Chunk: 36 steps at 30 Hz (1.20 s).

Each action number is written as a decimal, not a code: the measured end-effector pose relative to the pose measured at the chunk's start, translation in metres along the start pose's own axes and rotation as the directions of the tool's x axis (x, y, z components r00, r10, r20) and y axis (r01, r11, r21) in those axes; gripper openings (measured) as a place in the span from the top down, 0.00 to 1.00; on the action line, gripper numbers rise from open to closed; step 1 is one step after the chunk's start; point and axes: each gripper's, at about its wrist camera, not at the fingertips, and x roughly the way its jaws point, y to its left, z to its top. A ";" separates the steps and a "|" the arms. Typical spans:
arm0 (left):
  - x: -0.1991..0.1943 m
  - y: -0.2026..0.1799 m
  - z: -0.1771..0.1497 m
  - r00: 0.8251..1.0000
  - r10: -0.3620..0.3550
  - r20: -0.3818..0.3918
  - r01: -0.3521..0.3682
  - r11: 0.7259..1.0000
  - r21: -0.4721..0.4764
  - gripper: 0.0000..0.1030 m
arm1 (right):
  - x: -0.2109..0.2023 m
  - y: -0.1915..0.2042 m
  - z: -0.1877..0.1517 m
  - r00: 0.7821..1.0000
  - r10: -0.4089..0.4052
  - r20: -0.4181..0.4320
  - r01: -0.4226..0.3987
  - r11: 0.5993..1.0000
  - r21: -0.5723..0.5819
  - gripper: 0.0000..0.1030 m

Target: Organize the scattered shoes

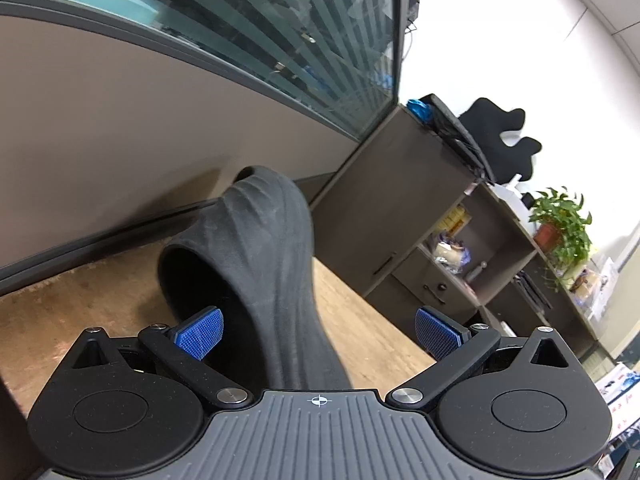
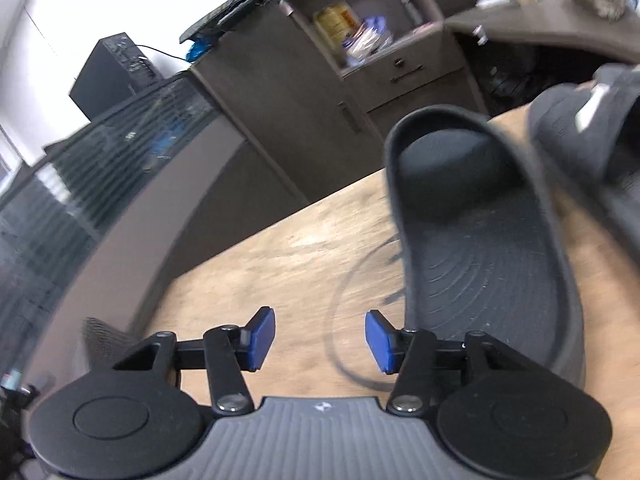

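Observation:
In the left wrist view a dark grey ribbed slipper (image 1: 256, 264) lies between my left gripper's fingers, which stand wide apart. The left gripper (image 1: 320, 334) is open; its left blue pad (image 1: 199, 338) sits inside the slipper's opening, and the right pad (image 1: 438, 336) is well clear of it. In the right wrist view a second dark grey slipper (image 2: 484, 240) lies sole-down on the wooden floor (image 2: 280, 264), just right of my right gripper (image 2: 320, 340), which is open and empty. Another dark shoe (image 2: 592, 140) lies blurred at the far right.
A grey partition wall with a glass top (image 1: 160, 92) runs along the left. A dark cabinet with shelves and drawers (image 1: 400, 216) stands ahead, also in the right wrist view (image 2: 304, 80). A potted plant (image 1: 560, 220) stands on the shelf unit.

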 end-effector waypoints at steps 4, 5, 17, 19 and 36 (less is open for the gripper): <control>0.010 0.003 0.007 1.000 0.006 0.007 -0.006 1.000 0.003 0.00 | -0.014 -0.003 0.000 0.999 0.029 0.027 -0.030 0.999 0.013 0.25; 0.013 0.004 0.009 1.000 0.009 0.007 -0.009 1.000 0.004 0.00 | -0.018 -0.003 -0.001 0.999 0.041 0.035 -0.041 0.999 0.016 0.13; 0.031 -0.028 0.015 0.996 -0.074 -0.041 0.078 0.988 0.131 0.00 | -0.030 -0.003 -0.006 0.985 0.174 -0.006 -0.173 0.982 0.076 0.06; 0.034 -0.036 0.013 0.998 -0.045 -0.047 0.053 0.983 0.177 0.00 | -0.031 -0.004 -0.007 0.983 0.183 -0.015 -0.181 0.980 0.082 0.06; 0.092 -0.095 -0.027 0.930 0.368 0.016 -0.242 0.576 0.781 0.06 | -0.039 -0.010 -0.011 0.972 0.234 -0.010 -0.232 0.968 0.093 0.06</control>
